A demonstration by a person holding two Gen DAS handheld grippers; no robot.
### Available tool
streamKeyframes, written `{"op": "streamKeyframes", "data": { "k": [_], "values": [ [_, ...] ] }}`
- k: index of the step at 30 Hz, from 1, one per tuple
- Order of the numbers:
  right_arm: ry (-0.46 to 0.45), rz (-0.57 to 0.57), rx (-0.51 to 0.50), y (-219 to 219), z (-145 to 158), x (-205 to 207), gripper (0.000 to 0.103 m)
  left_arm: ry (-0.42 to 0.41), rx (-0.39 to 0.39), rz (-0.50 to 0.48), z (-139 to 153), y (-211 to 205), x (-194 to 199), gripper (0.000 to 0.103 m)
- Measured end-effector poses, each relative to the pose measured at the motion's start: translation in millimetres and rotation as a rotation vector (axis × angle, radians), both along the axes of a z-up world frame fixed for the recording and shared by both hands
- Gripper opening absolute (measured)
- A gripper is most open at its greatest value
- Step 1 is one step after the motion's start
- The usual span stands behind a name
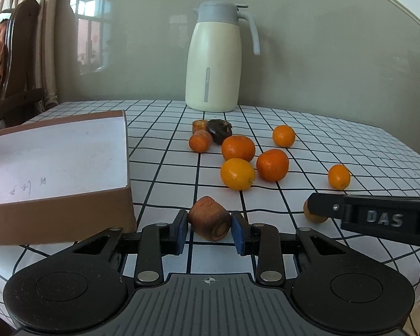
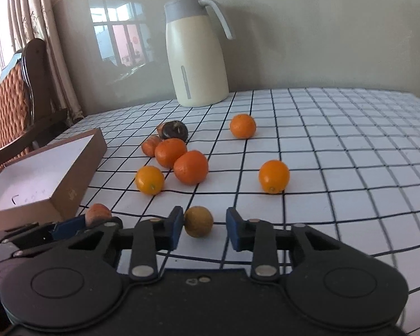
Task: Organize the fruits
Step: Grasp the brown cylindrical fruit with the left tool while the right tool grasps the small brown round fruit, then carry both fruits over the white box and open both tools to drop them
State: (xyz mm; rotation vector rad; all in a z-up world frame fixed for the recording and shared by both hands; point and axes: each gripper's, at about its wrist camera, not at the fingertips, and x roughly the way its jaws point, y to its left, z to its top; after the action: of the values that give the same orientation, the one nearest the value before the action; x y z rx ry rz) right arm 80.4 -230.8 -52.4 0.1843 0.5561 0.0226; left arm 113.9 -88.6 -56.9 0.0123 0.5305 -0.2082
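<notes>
- Table (image 1: pixel 322 140): checked cloth with the loose fruit spread mid-table, and the jug (image 1: pixel 214 64) standing at the back.
- Box (image 1: pixel 70 212): open and empty, at the left near edge, just beside the left gripper. I judge it the place for the fruit.
- Left gripper (image 1: pixel 209 226): pads pressed on both sides of the chunk (image 1: pixel 208 219), which sits on the cloth. Lift straight up, clear the box wall, then release low inside.
- Right gripper (image 2: pixel 201 224): spread around the round fruit (image 2: pixel 198 221). One pad touches it and the other stands just apart. Centre it before squeezing, or it may roll away.
- Oranges (image 1: pixel 238 148): clustered beyond both tools and untouched. Two more lie apart to the right.
- Only the right view shows the gap at the round fruit. Only the left view shows the pinch on the chunk and the bare box floor.
</notes>
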Motion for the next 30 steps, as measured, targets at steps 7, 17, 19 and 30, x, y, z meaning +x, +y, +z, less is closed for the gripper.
{"op": "streamKeyframes", "data": {
  "k": [7, 17, 19, 30],
  "values": [
    [-0.005, 0.005, -0.04, 9.8, -2.9, 2.6, 0.016, -0.011, 0.016, -0.008, -0.3, -1.1, -2.0, 0.033],
    [-0.034, -0.004, -0.036, 0.2, 6.1, -14.5, 0.016, -0.036, 0.006, -0.027, 7.9, -0.6, -12.2, 0.033],
    [-0.046, -0.005, -0.026, -2.5, 10.3, -21.9, 0.016, -0.043, 0.0, -0.029, 11.6, 1.3, -16.0, 0.033],
    [-0.17, 0.075, -0.029, 22.8, 32.0, -47.2, 0.016, -0.143, -0.029, 0.013, 38.0, 39.5, -43.2, 0.033]
  ]
}}
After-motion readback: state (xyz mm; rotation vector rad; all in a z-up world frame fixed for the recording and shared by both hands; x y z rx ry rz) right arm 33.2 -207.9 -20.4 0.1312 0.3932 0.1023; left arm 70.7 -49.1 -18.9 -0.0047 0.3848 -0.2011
